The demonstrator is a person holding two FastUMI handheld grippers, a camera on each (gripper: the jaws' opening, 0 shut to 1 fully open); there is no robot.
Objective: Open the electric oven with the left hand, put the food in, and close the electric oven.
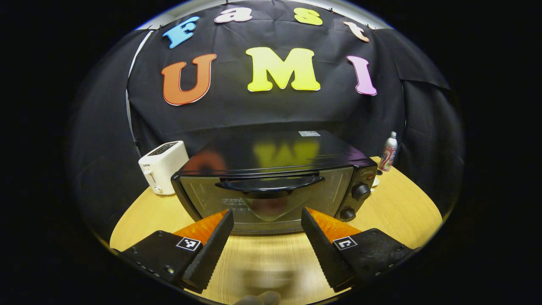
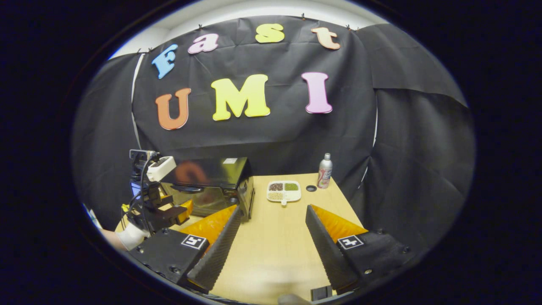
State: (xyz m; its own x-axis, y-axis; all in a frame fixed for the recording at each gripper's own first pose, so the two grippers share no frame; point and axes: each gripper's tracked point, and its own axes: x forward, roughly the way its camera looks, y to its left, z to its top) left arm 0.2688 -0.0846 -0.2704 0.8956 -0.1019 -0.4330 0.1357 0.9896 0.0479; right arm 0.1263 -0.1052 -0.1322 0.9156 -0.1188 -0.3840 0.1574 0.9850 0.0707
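A black electric oven (image 1: 271,182) stands on the wooden table (image 1: 398,212) with its glass door shut and a curved handle (image 1: 269,185) across the top of the door. My left gripper (image 1: 267,237) is open just in front of the door, below the handle, holding nothing. In the right gripper view the oven (image 2: 211,186) sits at the left, and a white divided food tray (image 2: 283,191) with several portions lies to its right. My right gripper (image 2: 273,237) is open over the table (image 2: 271,245), short of the tray. The left gripper (image 2: 163,212), held by a hand, is in front of the oven.
A white toaster (image 1: 163,166) stands left of the oven. A slim can (image 1: 389,151) stands at the back right, also the can (image 2: 324,170) behind the tray, next to a small round hole (image 2: 311,188) in the table. Two knobs (image 1: 360,191) sit on the oven's right panel.
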